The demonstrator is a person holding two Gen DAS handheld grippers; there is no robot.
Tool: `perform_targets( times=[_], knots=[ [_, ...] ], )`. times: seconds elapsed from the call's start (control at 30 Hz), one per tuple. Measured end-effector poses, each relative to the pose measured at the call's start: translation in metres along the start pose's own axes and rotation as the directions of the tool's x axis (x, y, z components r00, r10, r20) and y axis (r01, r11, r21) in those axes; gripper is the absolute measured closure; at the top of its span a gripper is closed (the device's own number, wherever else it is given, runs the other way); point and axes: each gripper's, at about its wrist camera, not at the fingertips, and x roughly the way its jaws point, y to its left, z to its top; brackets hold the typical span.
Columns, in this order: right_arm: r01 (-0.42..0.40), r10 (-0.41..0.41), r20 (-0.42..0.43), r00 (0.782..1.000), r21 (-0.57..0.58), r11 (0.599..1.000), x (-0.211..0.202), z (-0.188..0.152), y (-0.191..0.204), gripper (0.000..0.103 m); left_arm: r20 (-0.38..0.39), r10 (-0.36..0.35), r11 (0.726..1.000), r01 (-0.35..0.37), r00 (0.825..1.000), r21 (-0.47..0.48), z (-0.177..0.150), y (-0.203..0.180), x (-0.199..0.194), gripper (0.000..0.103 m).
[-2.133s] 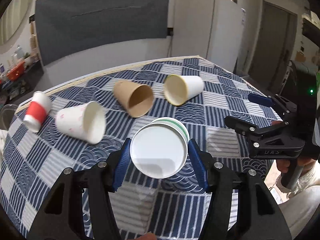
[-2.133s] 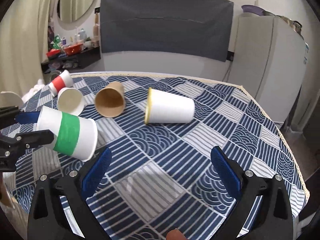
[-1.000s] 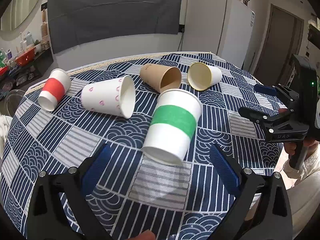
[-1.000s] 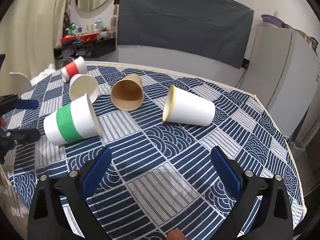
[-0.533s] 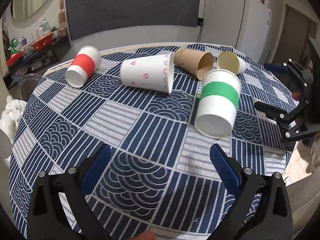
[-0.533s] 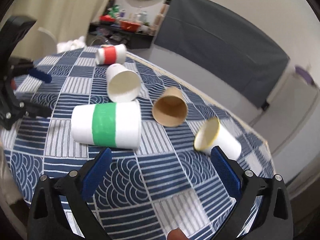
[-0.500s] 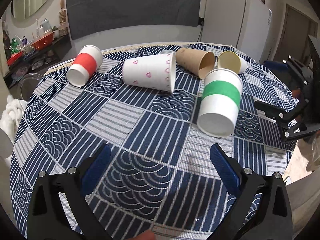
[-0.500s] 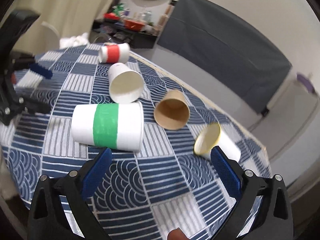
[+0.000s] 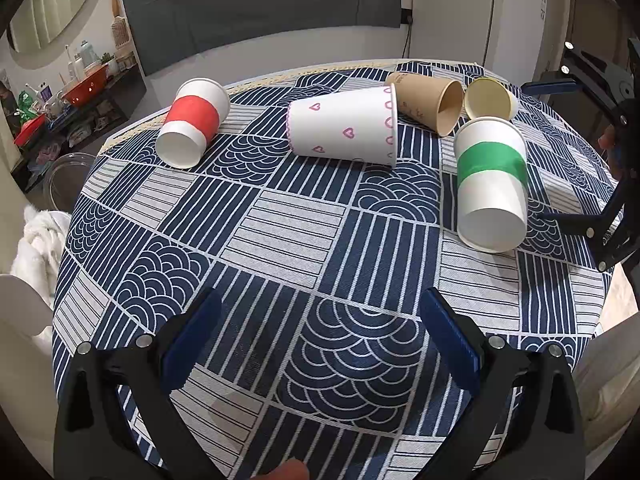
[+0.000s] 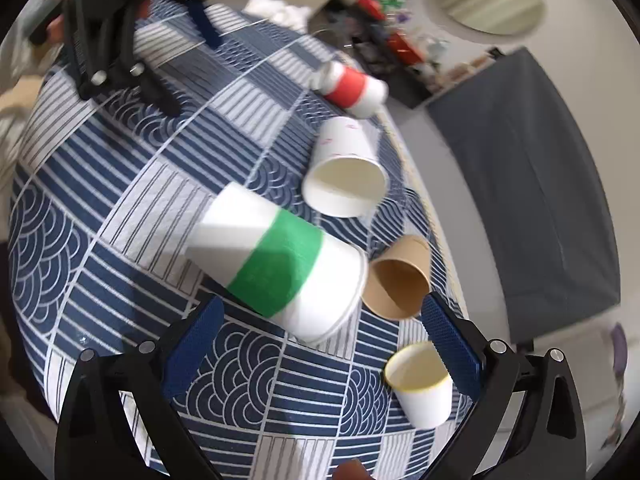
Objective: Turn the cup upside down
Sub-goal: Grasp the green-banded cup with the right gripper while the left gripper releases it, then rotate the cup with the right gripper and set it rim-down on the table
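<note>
- A round table (image 9: 280, 216) fills the middle of the room, covered in a navy-and-white patchwork cloth of stripes and wave arcs; a dark grey panel (image 9: 260, 0) hangs on the wall behind it, a white fridge (image 9: 472, 12) stands to its right, and a cluttered low shelf (image 9: 60, 108) sits off to the left.
- Five paper cups are on the cloth, all toward the far half.
- The green-banded cup (image 9: 491, 184) lies on its side, not upside down, base toward the left camera and mouth toward the back of the table. In the right wrist view it (image 10: 280, 272) sits right in front of the gripper, rim close to the brown cup's mouth.
- The brown cup (image 9: 428, 98) and the small yellow-rimmed cup (image 9: 490, 98) lie just behind it, both on their sides.
- A white cup with pink hearts (image 9: 344, 130) lies nearer the centre; a red-banded cup (image 9: 194, 122) lies well apart on the left edge.
- The left gripper (image 9: 320, 344) hangs over bare cloth at the near edge, blue pads spread wide, nothing between them.
- The right gripper (image 10: 320, 344) is spread wide too, empty, the green-banded cup's rim end lying just ahead of its pads; from the left camera it (image 9: 596, 152) shows at the table's right edge.
</note>
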Motion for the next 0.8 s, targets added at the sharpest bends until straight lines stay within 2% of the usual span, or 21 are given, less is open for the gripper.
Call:
perform_targets(
  times=[0.1,0.23,0.33,0.4,0.43,0.6,0.73,0.8],
  knots=[
    [-0.004,0.001,-0.028,1.0,-0.128,0.992,0.004,0.011,0.009,0.008,-0.008,-0.002,1.0,0.002,1.0,0.001,-0.001,0.003,0.001,0.006],
    [-0.039,0.021,-0.061,0.998,-0.323,0.946,0.01,0.024,0.029,0.008,-0.024,-0.003,1.0,0.003,1.0,0.0,-0.002,0.005,0.004,0.006],
    [-0.051,0.019,-0.08,0.997,-0.424,0.904,0.017,0.03,0.043,0.009,-0.036,0.011,1.0,-0.011,0.999,0.005,-0.003,0.005,0.006,0.006],
    [-0.073,0.036,-0.091,0.995,-0.447,0.891,0.021,0.033,0.047,0.011,-0.043,0.014,1.0,-0.014,0.999,0.003,-0.004,0.005,0.006,0.006],
    [-0.105,0.062,-0.113,0.992,-0.43,0.897,0.023,0.035,0.045,0.032,-0.048,0.014,1.0,-0.014,0.999,-0.002,-0.004,0.005,0.006,0.006],
    [-0.133,0.101,-0.123,0.987,-0.293,0.947,0.028,0.03,0.024,0.039,-0.055,0.017,1.0,-0.017,0.998,-0.006,-0.003,0.0,0.004,0.006],
    [-0.127,0.127,-0.001,0.992,-0.085,0.988,0.008,0.014,-0.01,0.041,-0.04,0.011,1.0,-0.012,0.999,-0.013,0.0,-0.005,-0.003,0.006],
    [-0.151,0.149,0.066,0.987,0.026,0.988,-0.003,0.004,-0.028,0.041,-0.029,0.035,0.999,-0.036,0.999,-0.015,0.002,-0.01,-0.006,0.006]
  ],
)
